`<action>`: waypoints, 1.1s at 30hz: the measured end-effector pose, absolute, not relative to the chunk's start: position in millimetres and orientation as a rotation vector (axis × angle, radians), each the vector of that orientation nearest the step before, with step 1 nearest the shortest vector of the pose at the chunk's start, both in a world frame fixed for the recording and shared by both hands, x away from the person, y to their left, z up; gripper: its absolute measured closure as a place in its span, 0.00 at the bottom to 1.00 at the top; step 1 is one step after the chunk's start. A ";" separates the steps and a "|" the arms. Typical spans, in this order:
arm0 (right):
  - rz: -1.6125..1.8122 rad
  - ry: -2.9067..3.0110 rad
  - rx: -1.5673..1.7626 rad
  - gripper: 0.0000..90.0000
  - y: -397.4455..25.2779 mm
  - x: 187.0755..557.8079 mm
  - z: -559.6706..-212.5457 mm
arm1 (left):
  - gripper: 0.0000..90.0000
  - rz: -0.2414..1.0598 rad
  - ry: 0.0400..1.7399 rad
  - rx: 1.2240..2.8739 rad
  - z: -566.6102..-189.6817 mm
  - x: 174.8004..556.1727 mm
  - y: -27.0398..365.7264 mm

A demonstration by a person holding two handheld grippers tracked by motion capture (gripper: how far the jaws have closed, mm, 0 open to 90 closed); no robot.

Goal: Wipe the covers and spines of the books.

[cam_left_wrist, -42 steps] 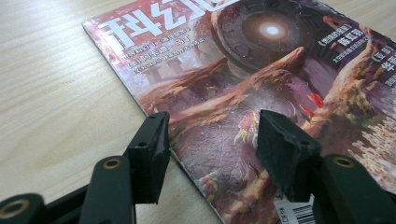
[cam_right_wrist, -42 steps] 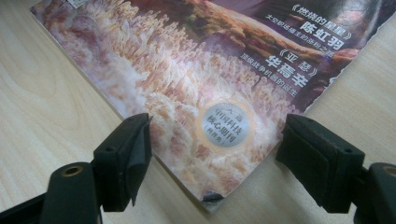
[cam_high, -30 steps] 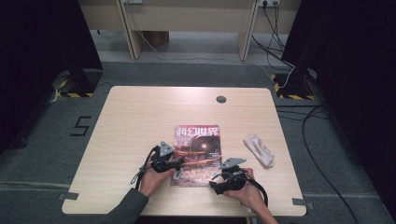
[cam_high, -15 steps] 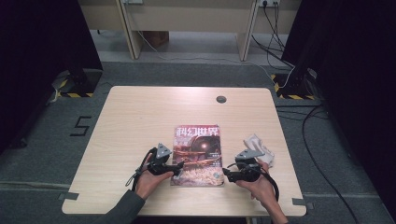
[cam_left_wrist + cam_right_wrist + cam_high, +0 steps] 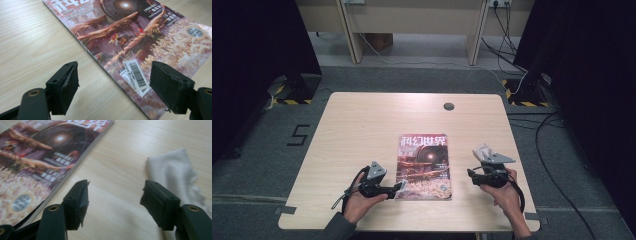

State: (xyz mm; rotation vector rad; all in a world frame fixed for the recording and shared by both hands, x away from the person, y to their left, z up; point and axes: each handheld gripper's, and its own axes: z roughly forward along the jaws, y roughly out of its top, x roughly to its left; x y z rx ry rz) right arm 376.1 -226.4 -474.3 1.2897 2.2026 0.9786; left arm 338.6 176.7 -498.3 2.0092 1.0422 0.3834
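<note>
Grey carpet surrounded the pale wooden table (image 5: 362, 130), square-topped with rounded corners, dark curtains to both sides and pale desk legs with cables beyond the far edge. Far half of the tabletop lay bare except for a small round dark cable port (image 5: 449, 106) near the far edge; wide bare wood also ran along the left side.

Glossy magazine with a reddish-brown illustrated cover (image 5: 424, 165) lay flat, near the middle and toward the near edge, its spine edge facing left and its near edge well short of the table's rim. In the left gripper view the barcode corner (image 5: 135, 75) sat between the jaws, cover lying flush on the wood.

Crumpled white cloth (image 5: 484, 151) rested right of the magazine, a strip of bare wood between the two; in the right gripper view its frayed edge (image 5: 180, 175) reached toward the right-hand jaw.

Left gripper (image 5: 400, 186), black with a grey three-cornered plate, was held in a hand at the magazine's near left corner, jaws apart, straddling the spine edge; contact could not be told. Right gripper (image 5: 471, 173), same build, hovered over the bare strip between magazine and cloth, jaws spread wide, gripping nothing. Both hands entered from the near edge, well apart.
</note>
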 end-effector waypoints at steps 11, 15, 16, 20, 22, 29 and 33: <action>0.879 2.088 1.333 0.53 -254.1 390.4 -467.2 | 0.25 0.402 1.079 1.967 -493.0 316.0 208.8; 0.834 2.079 1.365 0.57 -261.9 399.2 -473.0 | 0.25 0.402 1.086 1.963 -492.9 310.1 214.6; 0.822 2.085 1.366 0.58 -263.4 401.4 -475.1 | 0.25 0.401 1.086 1.964 -493.0 308.6 215.5; 0.795 2.097 1.393 0.62 -265.8 408.9 -481.7 | 0.24 0.399 1.085 1.960 -492.1 303.1 218.6; 0.795 2.108 1.403 0.65 -266.1 412.2 -484.3 | 0.24 0.397 1.090 1.958 -492.2 300.6 220.0; 0.763 2.152 1.416 0.74 -266.1 424.9 -495.2 | 0.24 0.392 1.092 1.960 -492.3 295.7 222.2; 0.777 2.155 1.407 0.81 -264.5 431.1 -495.6 | 0.24 0.393 1.090 1.961 -492.4 296.8 221.9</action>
